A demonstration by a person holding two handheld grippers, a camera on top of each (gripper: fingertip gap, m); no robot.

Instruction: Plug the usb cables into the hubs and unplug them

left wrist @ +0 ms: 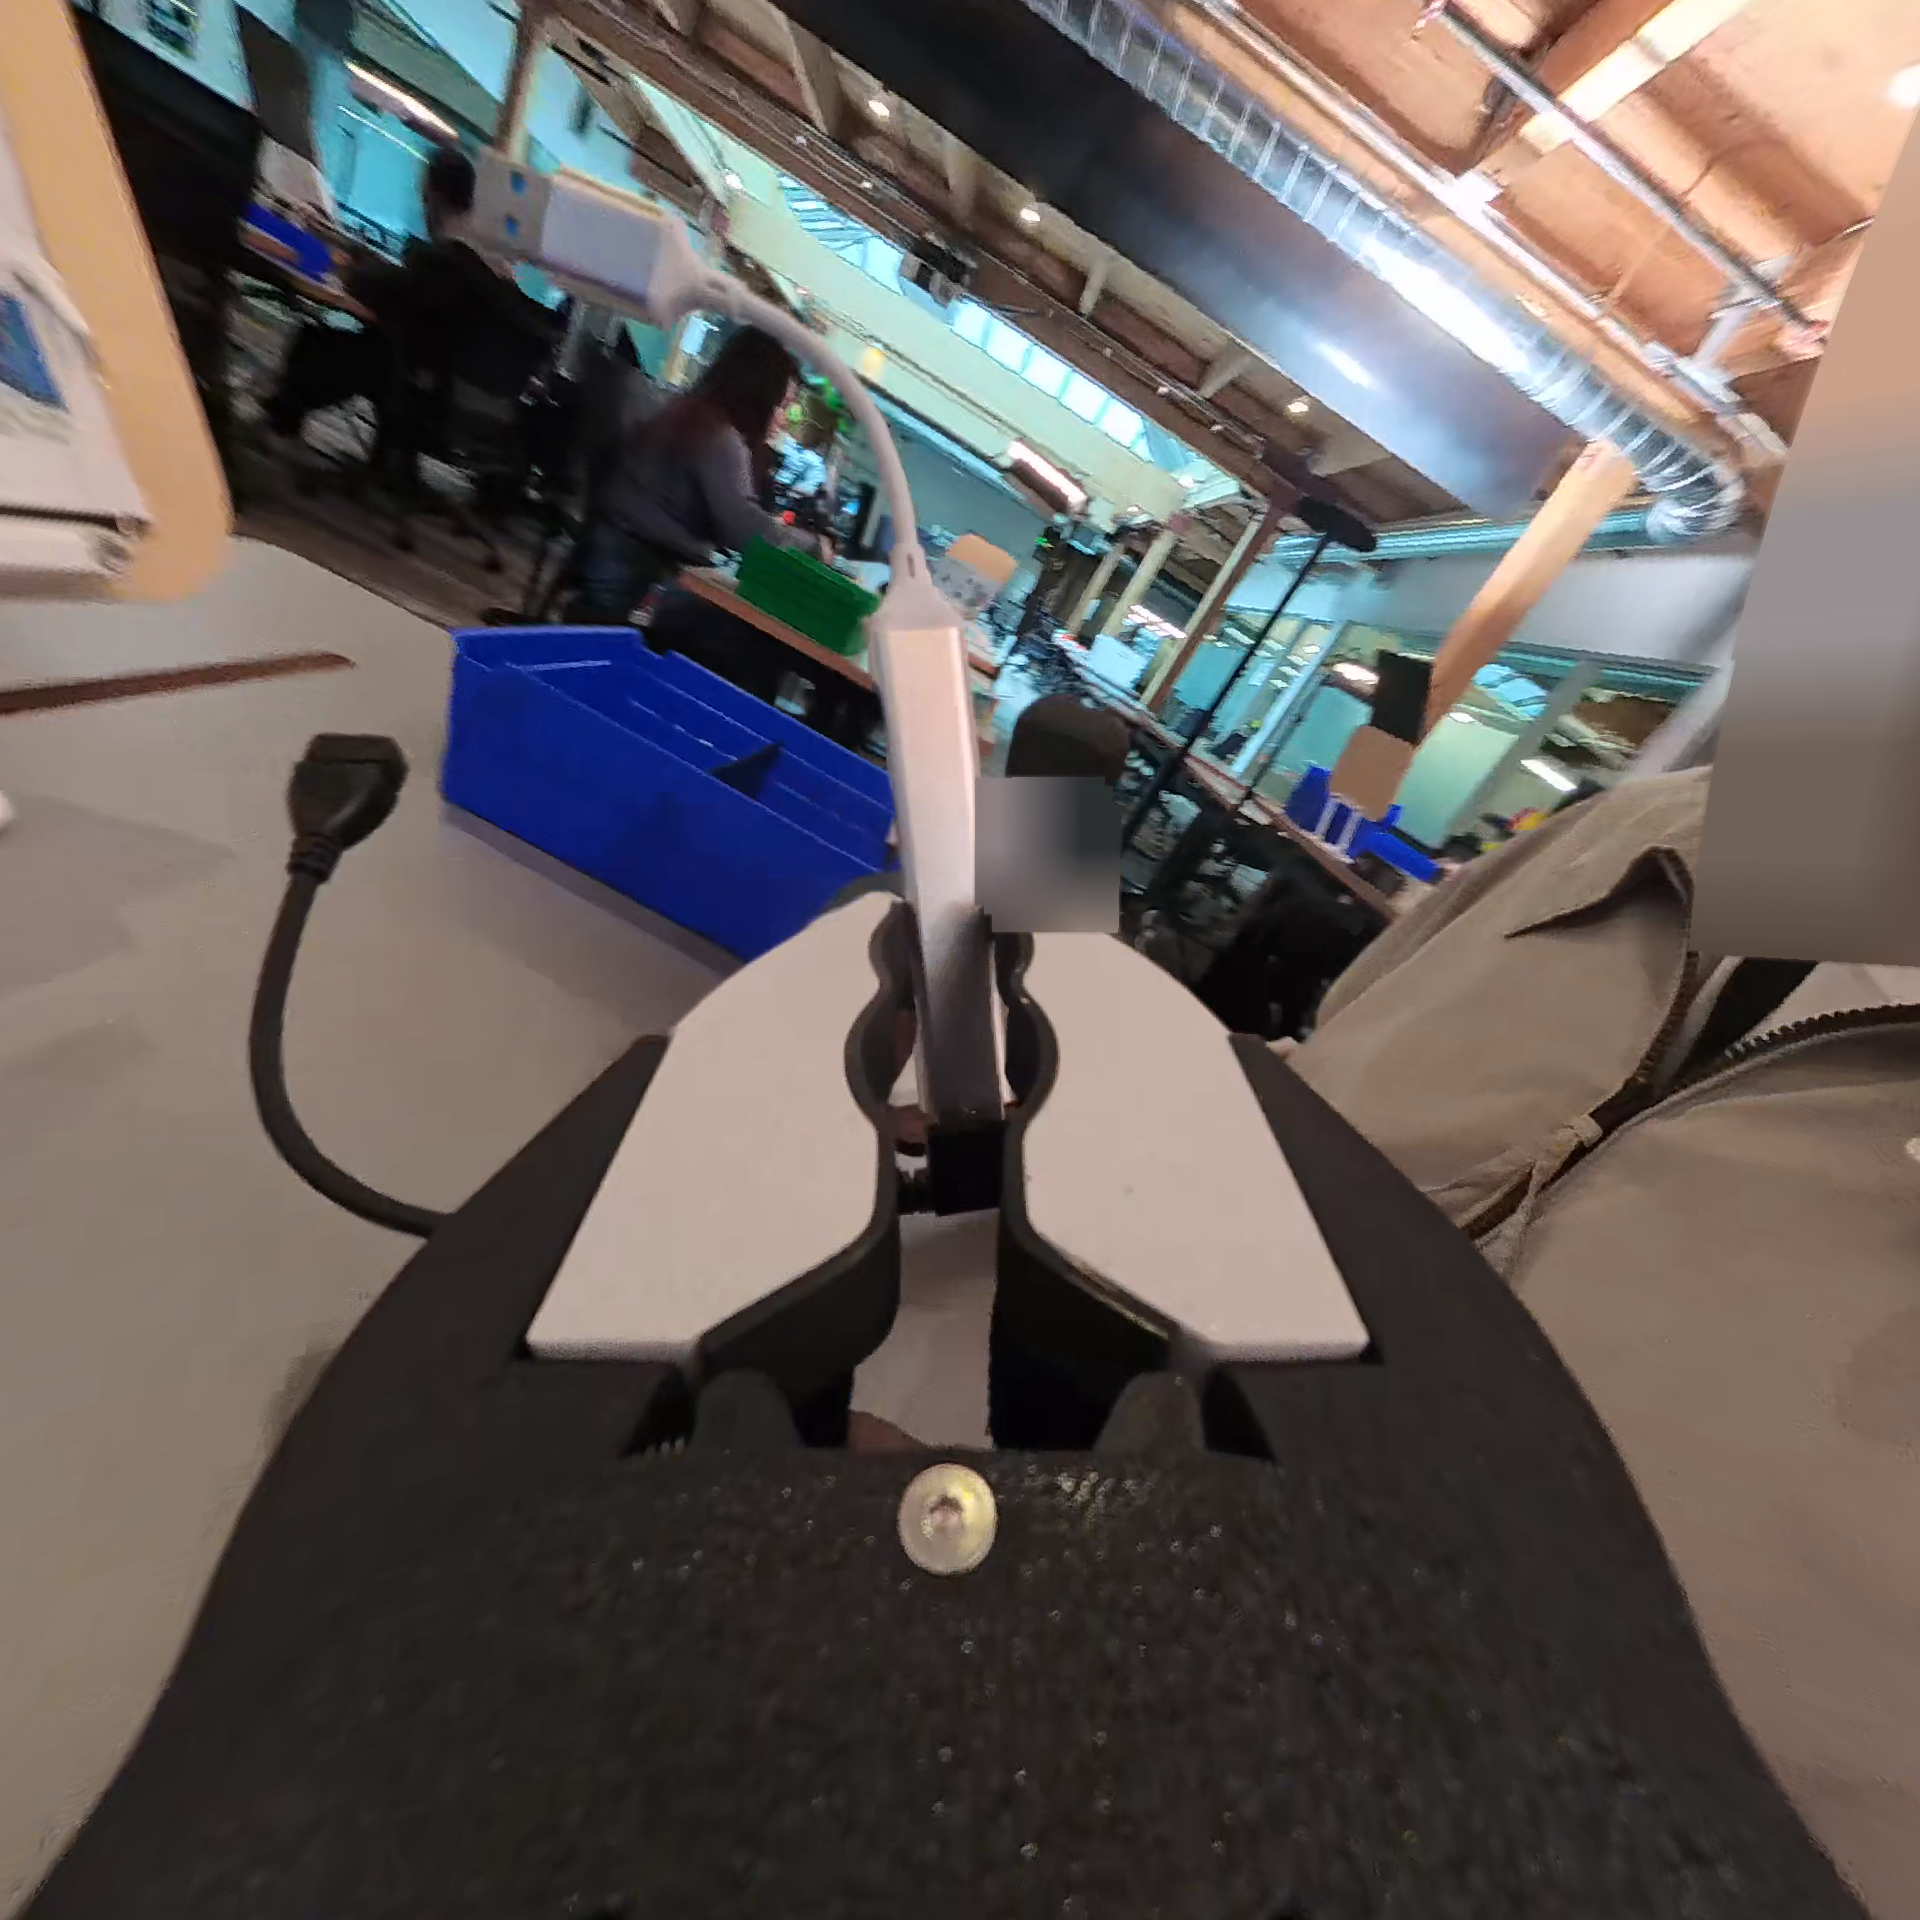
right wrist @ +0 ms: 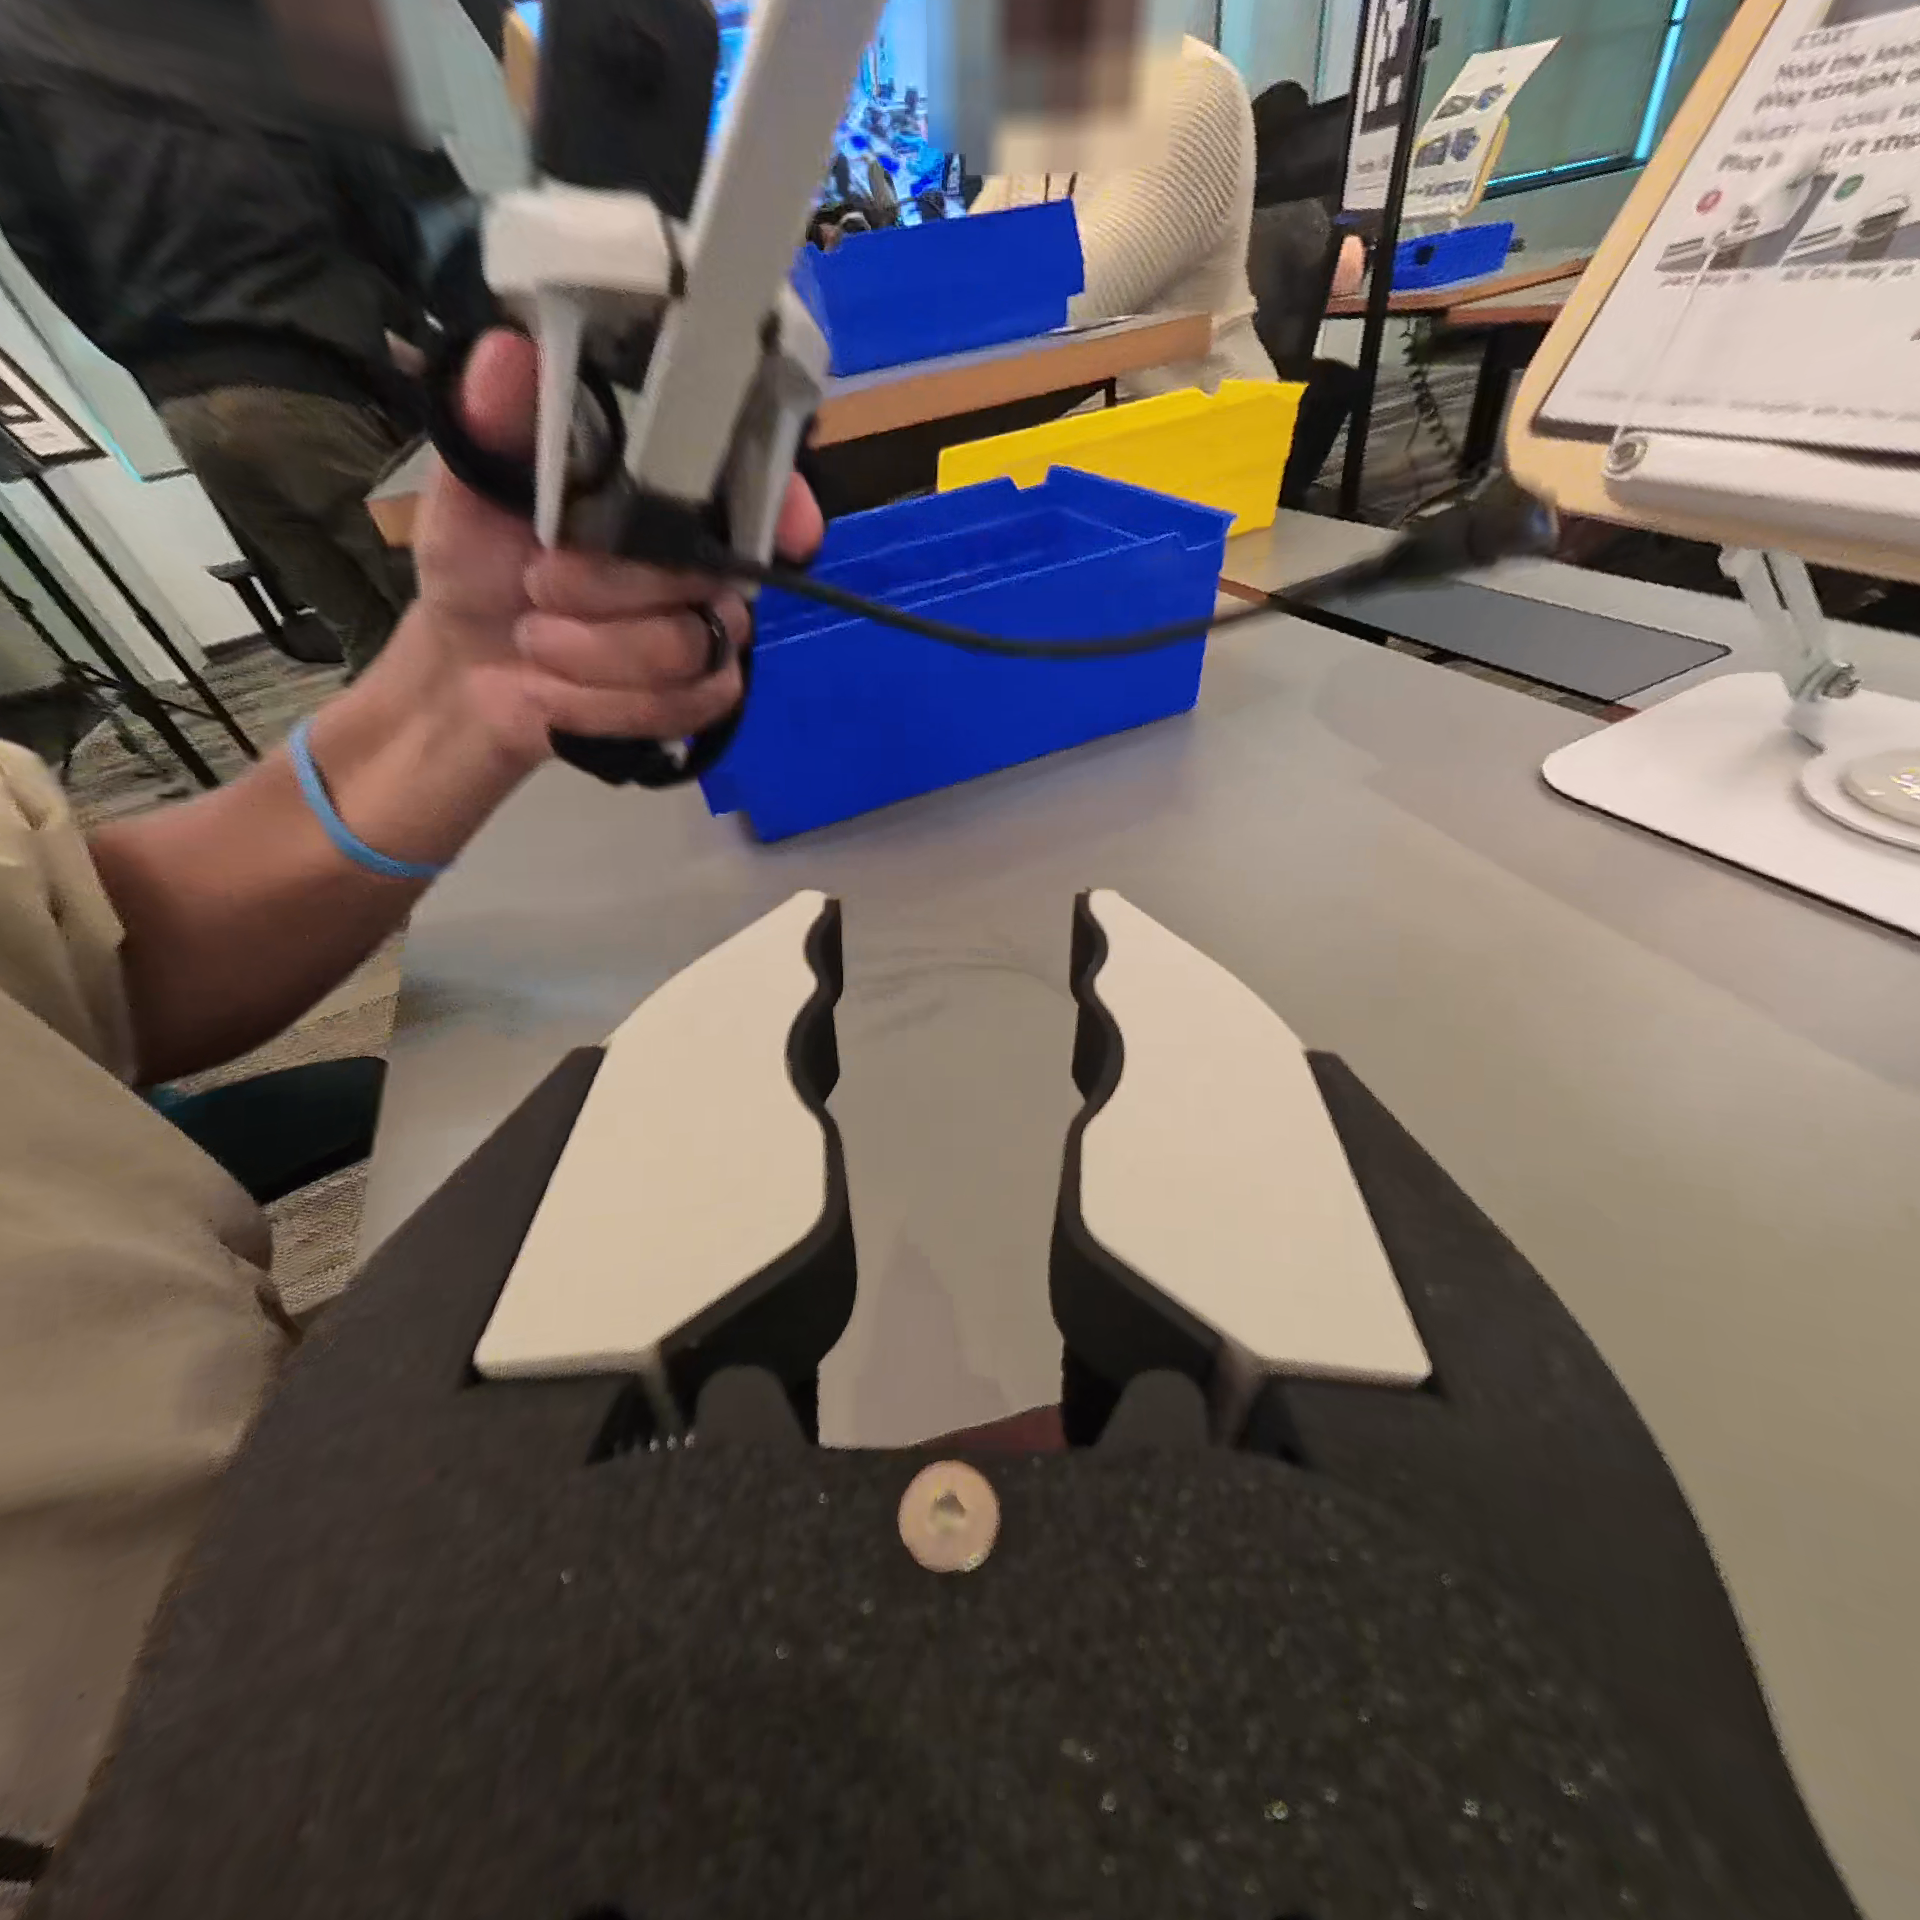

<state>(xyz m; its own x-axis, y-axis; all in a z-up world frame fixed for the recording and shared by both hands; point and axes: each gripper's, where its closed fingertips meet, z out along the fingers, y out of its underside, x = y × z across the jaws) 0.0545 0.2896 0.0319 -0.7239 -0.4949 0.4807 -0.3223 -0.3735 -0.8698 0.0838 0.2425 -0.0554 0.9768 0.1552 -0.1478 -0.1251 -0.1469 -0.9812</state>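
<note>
I have the hub (left wrist: pixel 935 790) pinched between my left fingers (left wrist: pixel 951 997), standing up out of them and lifted off the table (left wrist: pixel 208 1039). Its white lead arcs up past the fingertips to a plug (left wrist: pixel 582 234) hanging free in the air. A black cable (left wrist: pixel 291 987) seems plugged into the hub's near end, down between the fingers; it runs out to the left of them and ends in a black socket (left wrist: pixel 348 774) lying on the table.

My right fingers (right wrist: pixel 956 1039) are spread wide with nothing between them, hovering low over the table. Ahead and to their left, the right wrist view shows the left gripper (right wrist: pixel 665 343) held high, the hub sticking up from it and the black cable trailing off to the right.

I judge this to be the unplug step, or just before it. Next, the right fingers need to come across, close on the black plug right at the hub, and pull straight along the port axis while the left holds firm.
</note>
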